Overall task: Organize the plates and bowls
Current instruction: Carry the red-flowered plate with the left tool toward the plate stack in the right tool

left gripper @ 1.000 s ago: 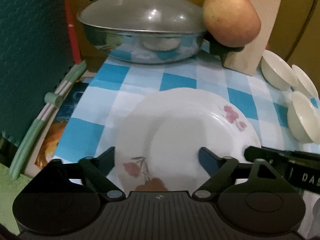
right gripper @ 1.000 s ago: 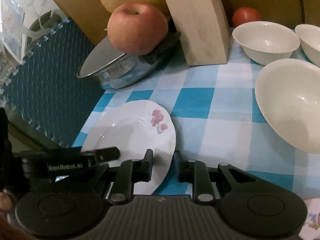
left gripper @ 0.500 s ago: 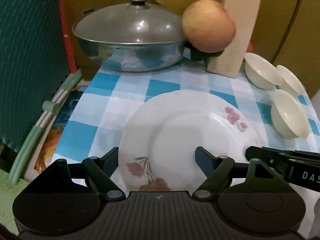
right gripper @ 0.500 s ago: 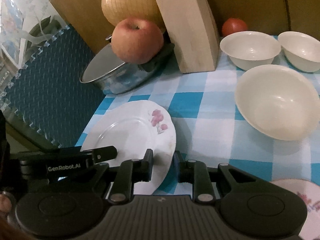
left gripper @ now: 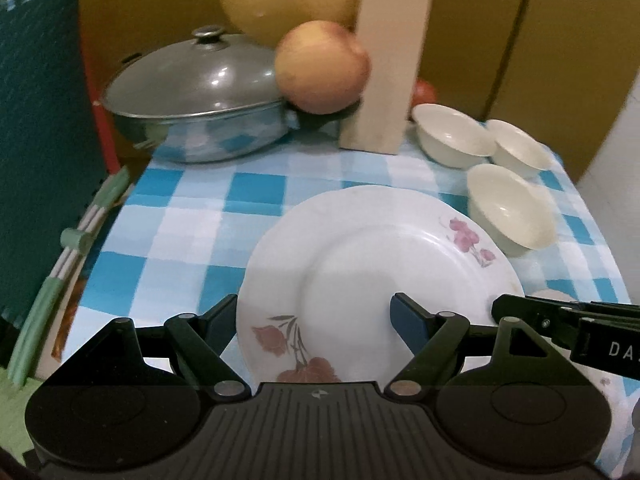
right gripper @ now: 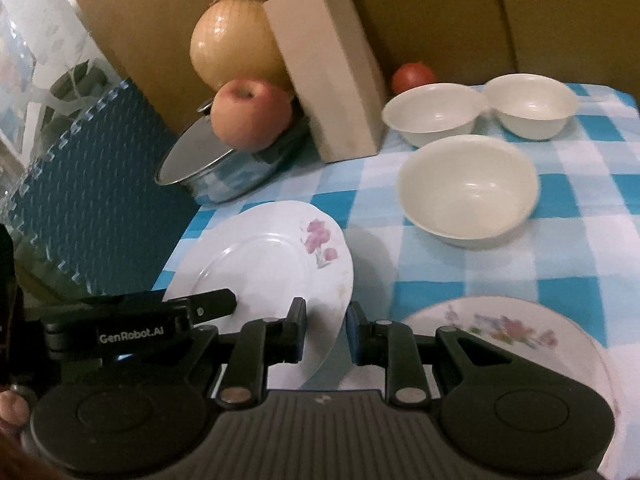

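Note:
A white plate with pink flowers [left gripper: 360,264] hangs tilted a little above the blue-checked table [left gripper: 192,216]. My right gripper [right gripper: 326,324] is shut on the plate's [right gripper: 260,264] near right rim. My left gripper [left gripper: 314,316] stands open and wide: one finger lies over the plate, the other sits at its left rim, and the pads do not press. Three cream bowls [right gripper: 468,188] [right gripper: 436,112] [right gripper: 532,104] sit at the back right, also in the left wrist view as bowls [left gripper: 508,204] [left gripper: 452,136]. A second flowered plate [right gripper: 500,328] lies on the cloth under my right gripper.
At the back stand a lidded steel pot [left gripper: 192,92], an apple [left gripper: 320,68] on its handle, a large onion [right gripper: 236,48], a wooden knife block [right gripper: 332,80] and a tomato [right gripper: 414,76]. A teal foam mat [right gripper: 88,200] borders the table's left side.
Both grippers have drawn back and risen together with the flowered plate, which is clear of the cloth. The bowls look farther away, and the second plate has come into the right wrist view.

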A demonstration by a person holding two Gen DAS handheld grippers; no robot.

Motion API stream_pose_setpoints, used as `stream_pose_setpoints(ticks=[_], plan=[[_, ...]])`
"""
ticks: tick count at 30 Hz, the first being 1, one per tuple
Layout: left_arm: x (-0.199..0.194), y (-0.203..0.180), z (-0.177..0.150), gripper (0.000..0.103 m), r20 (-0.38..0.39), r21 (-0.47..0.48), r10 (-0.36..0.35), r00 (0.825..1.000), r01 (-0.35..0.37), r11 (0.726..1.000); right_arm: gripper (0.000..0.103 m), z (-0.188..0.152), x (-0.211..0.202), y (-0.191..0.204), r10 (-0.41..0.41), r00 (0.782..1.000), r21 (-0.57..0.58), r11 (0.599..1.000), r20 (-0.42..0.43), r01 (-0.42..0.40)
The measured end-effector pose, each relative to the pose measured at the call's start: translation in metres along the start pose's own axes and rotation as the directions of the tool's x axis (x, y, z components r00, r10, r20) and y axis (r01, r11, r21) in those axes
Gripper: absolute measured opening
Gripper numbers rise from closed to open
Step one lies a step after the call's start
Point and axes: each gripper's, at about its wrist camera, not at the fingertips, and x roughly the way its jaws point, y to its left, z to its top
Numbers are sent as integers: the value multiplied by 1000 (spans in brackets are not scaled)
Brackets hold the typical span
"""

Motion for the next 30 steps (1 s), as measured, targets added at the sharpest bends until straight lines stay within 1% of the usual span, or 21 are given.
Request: stream_pose_setpoints(ticks=[9, 13, 18, 21, 30], plan=[[-11, -32, -13, 85, -1, 55, -67, 998, 67, 996, 21, -20, -43, -17, -52, 998, 35, 998, 28, 51], [-15, -48, -19, 85, 2, 99, -87, 996, 86, 991, 21, -29, -58, -26, -69, 997, 56, 996, 28, 68], [-12, -70, -28, 85, -18, 155, -104, 994, 105, 982, 22, -42, -70, -41, -106, 994, 92, 990, 12, 105], [-9, -80, -32, 85, -37, 170, -118, 992, 123, 978, 22, -48, -76, -49, -125, 992, 111, 986, 9, 123], [-7, -101, -38, 85, -54, 202, -139, 989, 147, 968, 22, -56, -89, -63, -165, 986, 146, 976, 11, 161]])
